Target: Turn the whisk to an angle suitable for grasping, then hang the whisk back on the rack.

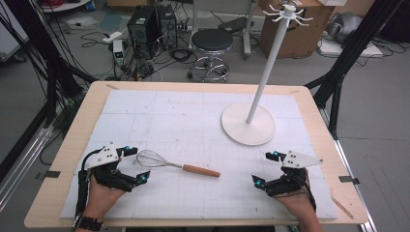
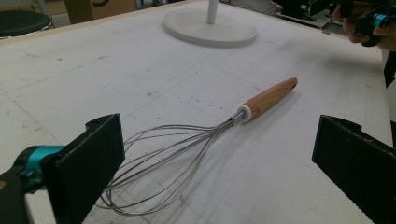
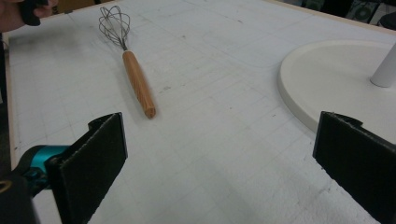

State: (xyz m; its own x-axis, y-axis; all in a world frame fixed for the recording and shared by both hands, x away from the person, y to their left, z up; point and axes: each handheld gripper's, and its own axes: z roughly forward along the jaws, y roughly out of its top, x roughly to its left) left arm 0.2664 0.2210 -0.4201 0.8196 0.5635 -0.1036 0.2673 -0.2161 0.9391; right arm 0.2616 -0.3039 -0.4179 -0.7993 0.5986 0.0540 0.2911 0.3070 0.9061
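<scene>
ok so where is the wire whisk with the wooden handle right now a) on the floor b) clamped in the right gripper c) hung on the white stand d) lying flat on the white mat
d, the wire whisk with the wooden handle lies flat on the white mat, with the open left gripper by its wire end and the open right gripper off to the handle side, neither touching it.

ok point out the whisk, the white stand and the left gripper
whisk [image 1: 196,169]: high view, on its wooden handle
white stand [image 1: 237,131]: high view, on the bare round base
left gripper [image 1: 137,164]: high view, midway between its fingertips, jaws open
</scene>
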